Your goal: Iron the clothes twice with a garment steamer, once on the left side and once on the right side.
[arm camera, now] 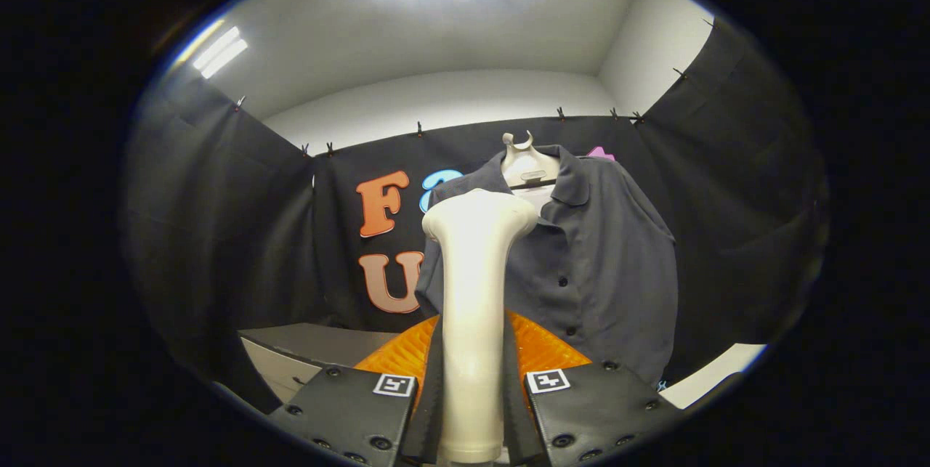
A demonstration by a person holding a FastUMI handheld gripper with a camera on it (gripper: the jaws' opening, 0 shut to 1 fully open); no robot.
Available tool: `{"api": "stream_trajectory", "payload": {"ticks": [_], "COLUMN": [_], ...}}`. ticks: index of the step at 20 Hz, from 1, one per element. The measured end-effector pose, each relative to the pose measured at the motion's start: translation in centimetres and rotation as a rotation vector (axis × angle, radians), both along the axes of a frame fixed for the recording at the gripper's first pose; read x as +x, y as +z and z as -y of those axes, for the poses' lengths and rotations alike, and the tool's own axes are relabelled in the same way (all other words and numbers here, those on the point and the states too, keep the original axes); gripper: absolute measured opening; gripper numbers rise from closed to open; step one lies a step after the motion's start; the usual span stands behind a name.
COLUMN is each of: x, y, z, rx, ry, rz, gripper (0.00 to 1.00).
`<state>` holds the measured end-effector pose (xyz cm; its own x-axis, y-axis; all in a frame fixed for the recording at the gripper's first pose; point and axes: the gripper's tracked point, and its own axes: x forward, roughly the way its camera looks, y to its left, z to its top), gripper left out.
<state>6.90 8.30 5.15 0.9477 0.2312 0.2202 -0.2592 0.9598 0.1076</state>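
Note:
A cream garment steamer (pixel 474 293) stands upright between my fingers, its handle running up to a wider head. My gripper (pixel 472 394) is shut on the steamer's handle, both fingers pressing its sides. Beyond the steamer hangs a dark grey button-up shirt (pixel 596 264) on a pale hanger (pixel 529 165) in front of the black cloth wall. The steamer's head sits in front of the shirt's left side, near the collar; I cannot tell whether it touches the fabric.
A grey table top (pixel 312 343) lies low to the left beyond my fingers. A white surface edge (pixel 716 372) shows low on the right under the shirt. Black cloth walls close the booth on three sides.

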Motion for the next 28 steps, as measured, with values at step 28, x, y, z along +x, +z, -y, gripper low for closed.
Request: {"api": "stream_trajectory", "payload": {"ticks": [28], "x": [9.3], "y": [-9.1], "z": [-0.7], "rx": [-0.114], "ry": [-0.032], "rz": [-0.151], "gripper": [0.42]}}
